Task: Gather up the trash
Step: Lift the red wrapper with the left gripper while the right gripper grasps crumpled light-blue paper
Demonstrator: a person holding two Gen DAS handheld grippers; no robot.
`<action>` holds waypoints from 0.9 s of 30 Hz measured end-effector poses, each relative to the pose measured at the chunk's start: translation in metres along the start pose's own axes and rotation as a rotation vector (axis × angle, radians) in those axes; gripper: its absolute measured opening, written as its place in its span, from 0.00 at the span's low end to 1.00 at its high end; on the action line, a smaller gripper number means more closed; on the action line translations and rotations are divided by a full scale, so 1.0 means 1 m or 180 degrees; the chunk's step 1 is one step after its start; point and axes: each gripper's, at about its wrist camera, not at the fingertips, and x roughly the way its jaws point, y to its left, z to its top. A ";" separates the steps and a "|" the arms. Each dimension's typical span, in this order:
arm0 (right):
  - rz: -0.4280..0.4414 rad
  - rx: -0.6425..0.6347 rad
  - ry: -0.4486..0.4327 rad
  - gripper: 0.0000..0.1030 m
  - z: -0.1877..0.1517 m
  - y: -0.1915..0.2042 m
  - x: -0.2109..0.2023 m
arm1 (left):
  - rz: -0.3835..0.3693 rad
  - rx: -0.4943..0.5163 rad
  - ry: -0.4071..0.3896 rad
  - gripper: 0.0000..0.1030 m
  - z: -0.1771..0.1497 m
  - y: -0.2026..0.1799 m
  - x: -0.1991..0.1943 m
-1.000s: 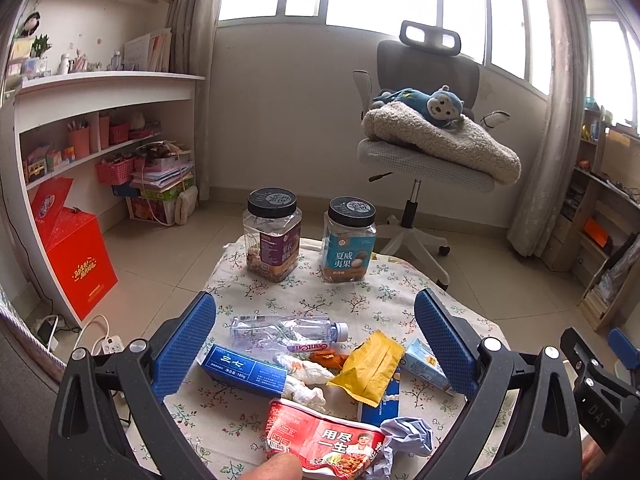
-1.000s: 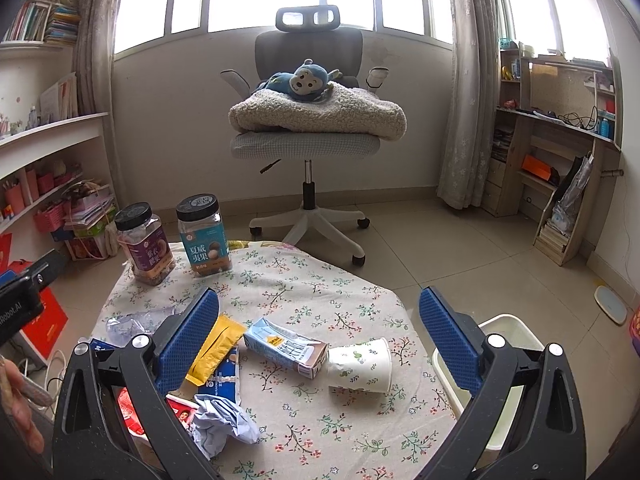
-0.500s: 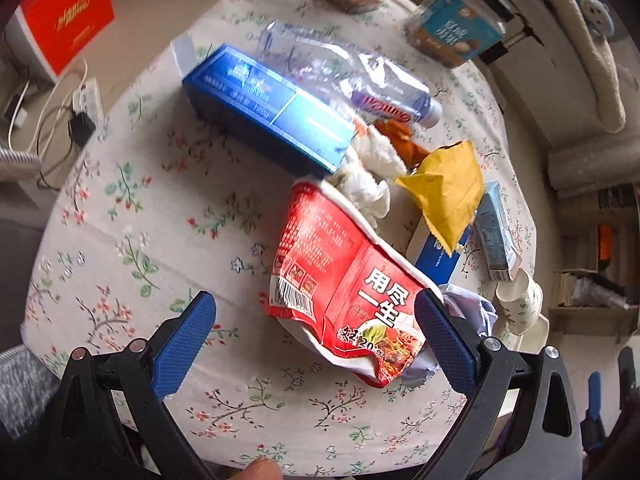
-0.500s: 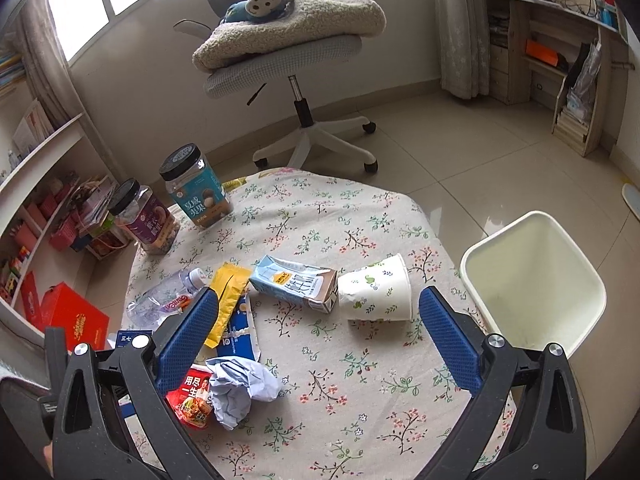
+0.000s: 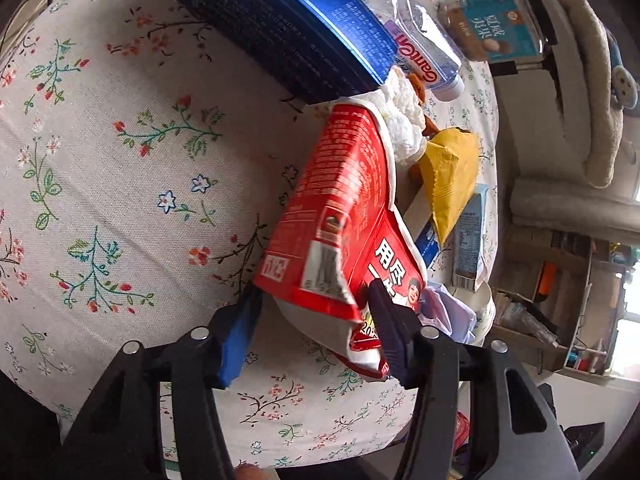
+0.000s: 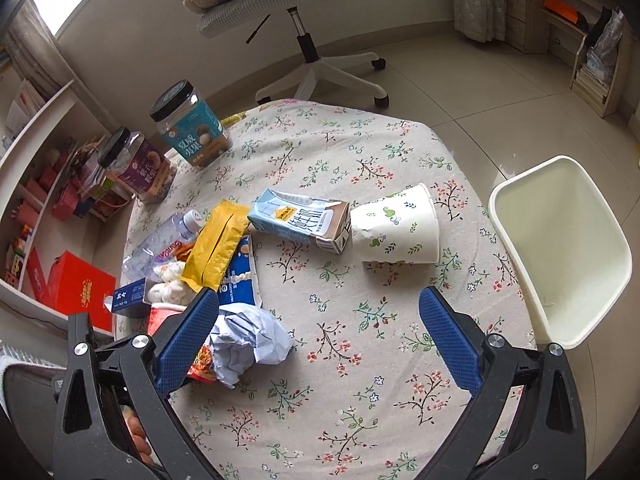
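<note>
A crushed red noodle cup [image 5: 340, 224] lies on the floral tablecloth [image 5: 100, 168]. My left gripper [image 5: 316, 320] has its jaws around the cup's near end, partly closed, the pads at the cup's sides. Beyond it lie a blue box [image 5: 288, 28], a crushed water bottle [image 5: 416, 44], white tissue [image 5: 400, 120], a yellow wrapper [image 5: 448, 176]. My right gripper [image 6: 320, 340] is open and empty above the table. In its view lie crumpled paper [image 6: 252, 340], a milk carton [image 6: 300, 220] and a paper cup [image 6: 396, 228].
A white trash bin [image 6: 560, 248] stands on the floor right of the table. Two lidded snack jars [image 6: 192, 128] [image 6: 136, 168] stand at the table's far left. An office chair [image 6: 304, 52] stands behind the table. A red box [image 6: 76, 284] sits on the floor at left.
My left gripper has dropped down to the red noodle cup and narrowed its jaws around it. My right gripper has tilted further down over the table, still open.
</note>
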 end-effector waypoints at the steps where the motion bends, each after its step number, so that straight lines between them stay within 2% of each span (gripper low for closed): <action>1: 0.0022 -0.0046 0.0048 0.93 -0.002 0.003 0.004 | 0.0017 0.0091 -0.0044 0.48 0.000 -0.005 -0.003; 5: 0.0041 -0.0209 0.0248 0.93 -0.009 0.015 0.020 | 0.0108 0.0473 -0.0302 0.45 -0.007 -0.021 -0.022; 10: 0.0010 -0.0424 0.0326 0.93 -0.016 0.030 0.033 | 0.0110 0.0914 -0.0550 0.45 -0.011 -0.042 -0.047; 17: 0.0115 -0.0699 0.0598 0.93 -0.035 0.052 0.051 | 0.0368 0.1449 -0.1172 0.45 -0.020 -0.058 -0.090; 22: -0.0006 -0.0965 0.0871 0.93 -0.058 0.059 0.060 | 0.0413 0.1688 -0.1473 0.45 -0.024 -0.068 -0.115; 27: 0.0048 -0.0990 0.1159 0.87 -0.074 0.052 0.070 | 0.0395 0.1785 -0.1549 0.45 -0.023 -0.072 -0.122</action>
